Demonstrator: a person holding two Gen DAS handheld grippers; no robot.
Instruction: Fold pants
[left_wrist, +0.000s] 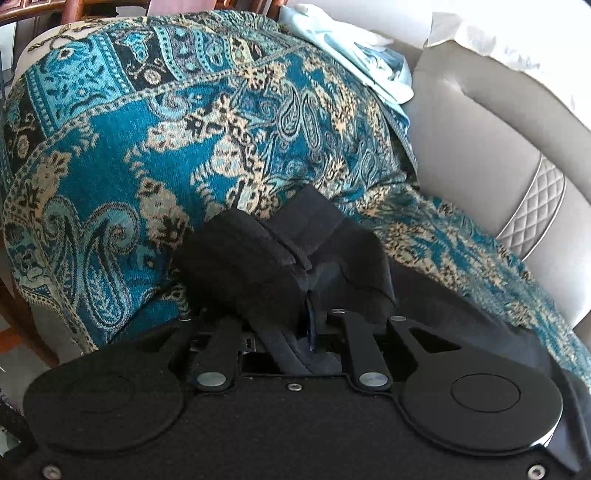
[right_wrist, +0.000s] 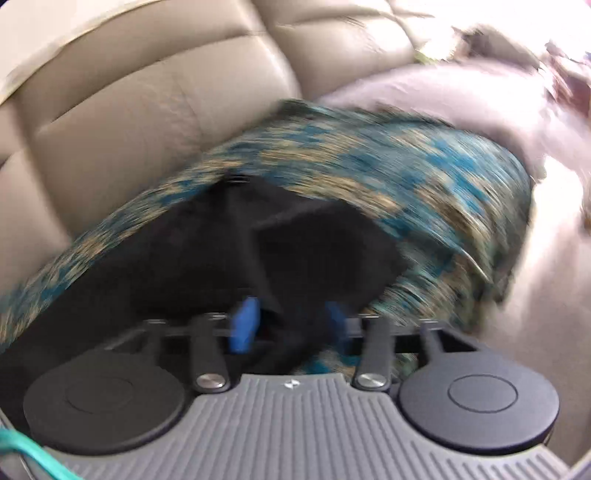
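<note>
The dark navy pants (left_wrist: 461, 306) lie on a teal patterned throw (left_wrist: 147, 147) over a sofa. In the left wrist view my left gripper (left_wrist: 306, 277) has its black padded fingers (left_wrist: 236, 266) close together, pinching a folded band of the pants. The right wrist view is blurred. There the pants (right_wrist: 177, 258) spread dark over the throw (right_wrist: 424, 166). My right gripper (right_wrist: 290, 317) shows two blue fingertips (right_wrist: 243, 325) standing apart, with loose dark cloth lying between and over them. I see no pressing grip there.
A beige leather sofa back (left_wrist: 480, 147) rises to the right of the throw, with a quilted strip (left_wrist: 535, 206). Pale blue and white cloth (left_wrist: 369, 55) is bunched at the top. Sofa cushions (right_wrist: 147, 110) fill the far side of the right view.
</note>
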